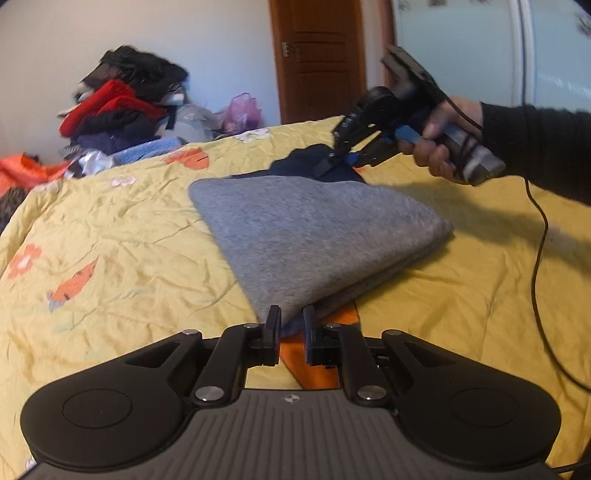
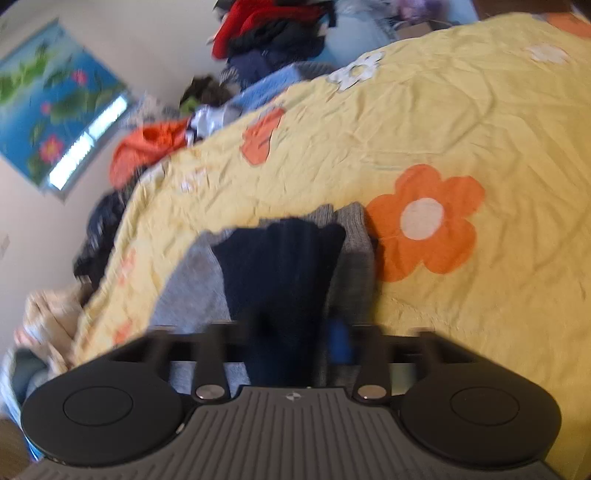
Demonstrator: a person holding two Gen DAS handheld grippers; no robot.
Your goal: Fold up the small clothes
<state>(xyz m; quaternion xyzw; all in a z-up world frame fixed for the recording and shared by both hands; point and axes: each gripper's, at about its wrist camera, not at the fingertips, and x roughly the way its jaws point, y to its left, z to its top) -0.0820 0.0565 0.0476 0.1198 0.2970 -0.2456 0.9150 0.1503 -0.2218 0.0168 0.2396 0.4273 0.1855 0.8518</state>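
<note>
- Left wrist view: our left gripper pinches the near corner of the folded grey garment on the yellow quilt; we should keep the layers together. The right gripper nips its navy cuff. A cable trails near.
- Right wrist view: blurred; jaws look clamped on the cuff. A clothes pile lies well apart.

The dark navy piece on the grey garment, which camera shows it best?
The right wrist view: the dark navy ribbed piece fills the centre, lying over the grey garment, though blurred. The left wrist view shows only a sliver behind the grey fold, by the right gripper.
</note>
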